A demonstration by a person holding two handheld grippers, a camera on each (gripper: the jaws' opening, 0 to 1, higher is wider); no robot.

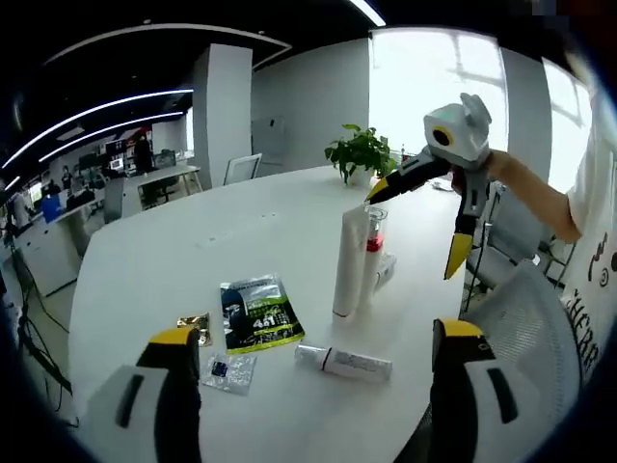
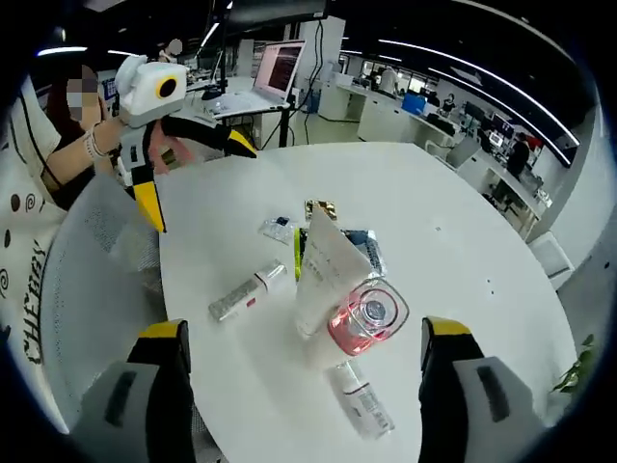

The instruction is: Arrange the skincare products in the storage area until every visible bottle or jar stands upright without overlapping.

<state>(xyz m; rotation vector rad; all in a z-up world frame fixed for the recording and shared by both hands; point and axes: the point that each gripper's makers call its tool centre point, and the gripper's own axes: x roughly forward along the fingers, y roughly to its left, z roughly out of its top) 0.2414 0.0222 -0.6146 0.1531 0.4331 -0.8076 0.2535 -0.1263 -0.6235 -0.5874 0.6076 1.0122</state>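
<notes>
Skincare tubes: a white tube (image 1: 349,262) and pink bottle (image 1: 374,246) stand centre-frame on the table (image 1: 193,241); another tube (image 1: 344,363) probably lies flat below. Both hand-held grippers, left (image 1: 313,371) and right (image 2: 301,371), gape wide, empty; next, raise it.

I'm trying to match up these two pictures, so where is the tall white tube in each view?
Left gripper view: the tall white tube stands upright right of centre, beside the pink bottle.
Right gripper view: it stands at centre, seen from above.
Shared landmark: the dark sachet lying flat by it.
</notes>
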